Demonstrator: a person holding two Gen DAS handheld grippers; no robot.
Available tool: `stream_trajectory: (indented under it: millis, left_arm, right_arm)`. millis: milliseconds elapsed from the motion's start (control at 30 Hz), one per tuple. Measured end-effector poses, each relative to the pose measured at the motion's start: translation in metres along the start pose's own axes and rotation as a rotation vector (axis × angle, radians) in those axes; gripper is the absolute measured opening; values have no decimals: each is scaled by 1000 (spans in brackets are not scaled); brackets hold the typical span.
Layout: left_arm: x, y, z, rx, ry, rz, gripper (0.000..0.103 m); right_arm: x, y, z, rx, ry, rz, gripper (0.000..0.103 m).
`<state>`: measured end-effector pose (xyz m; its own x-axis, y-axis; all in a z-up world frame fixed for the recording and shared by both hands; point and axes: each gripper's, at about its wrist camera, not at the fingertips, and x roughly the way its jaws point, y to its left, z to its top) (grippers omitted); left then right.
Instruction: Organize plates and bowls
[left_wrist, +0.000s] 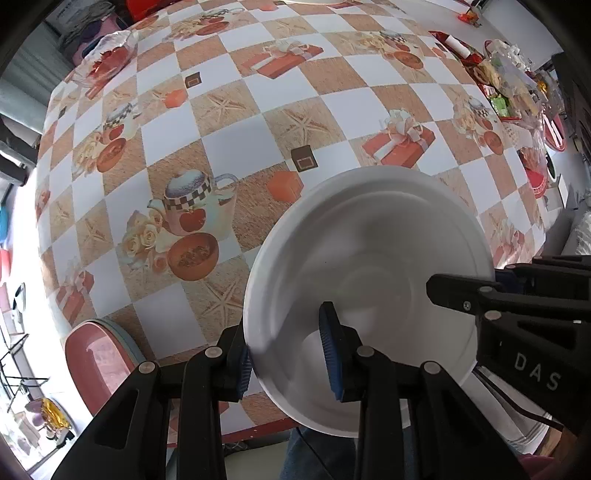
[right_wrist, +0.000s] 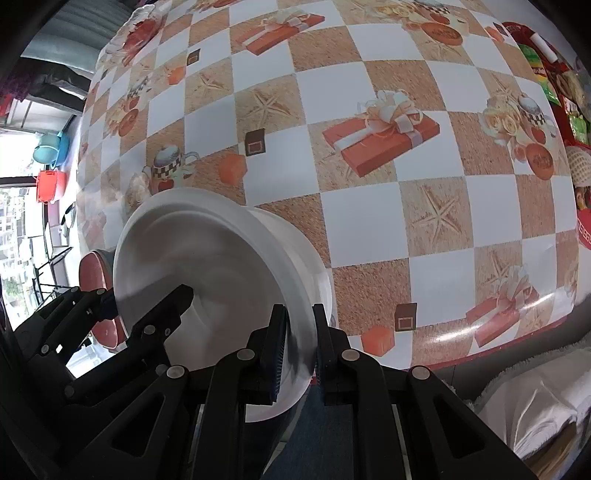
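A large white bowl (left_wrist: 369, 258) is held tilted above the near edge of the table, gripped on opposite rims by both grippers. My left gripper (left_wrist: 288, 354) is shut on its left rim, one blue pad inside and one outside. My right gripper (right_wrist: 297, 350) is shut on its right rim; it also shows in the left wrist view (left_wrist: 461, 295). The bowl (right_wrist: 221, 266) appears in the right wrist view with the left gripper (right_wrist: 147, 302) at its far rim. A pink plate (left_wrist: 99, 362) on a pale blue one sits at the table's near left edge.
The table (left_wrist: 229, 122) has a checked cloth printed with gifts and teapots. A foil-covered dish (left_wrist: 107, 59) stands at the far left. Snack packets and red trays (left_wrist: 509, 85) crowd the far right. A white cloth (right_wrist: 535, 406) lies below the table's near right edge.
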<state>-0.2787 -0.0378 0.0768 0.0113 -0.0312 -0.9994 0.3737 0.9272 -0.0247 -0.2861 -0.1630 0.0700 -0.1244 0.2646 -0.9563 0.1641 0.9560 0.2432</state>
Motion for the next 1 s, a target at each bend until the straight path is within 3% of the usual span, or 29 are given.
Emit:
stream_trajectory:
  millis: [367,533,667,700,733,800,1000]
  left_arm:
    - [10,-2,-1,13,7,-2,38]
    - [4,5,-2,20,-17,28,58]
    - [-5,13,-3,24,-51,49,68]
    - [-8,16,-3,21,-56,43,70]
    - [-10,17,-4,17,-57,38,73]
    - [-13,21,-6,13,-55,32,79]
    - [-13,29,-17,1,-30,28,80]
  right_arm:
    - [13,-6,-2,17,11,11,16]
    - [12,-9,0,17,14,6,16]
    - [8,-13,1,31,8,6,16]
    - [6,-14,2,35,6,7,23]
    - [4,-15,2,38,1,9,50]
    - [-2,-16,1,42,-17,23,84]
    - [-10,-12,-1,29,-25,16,84]
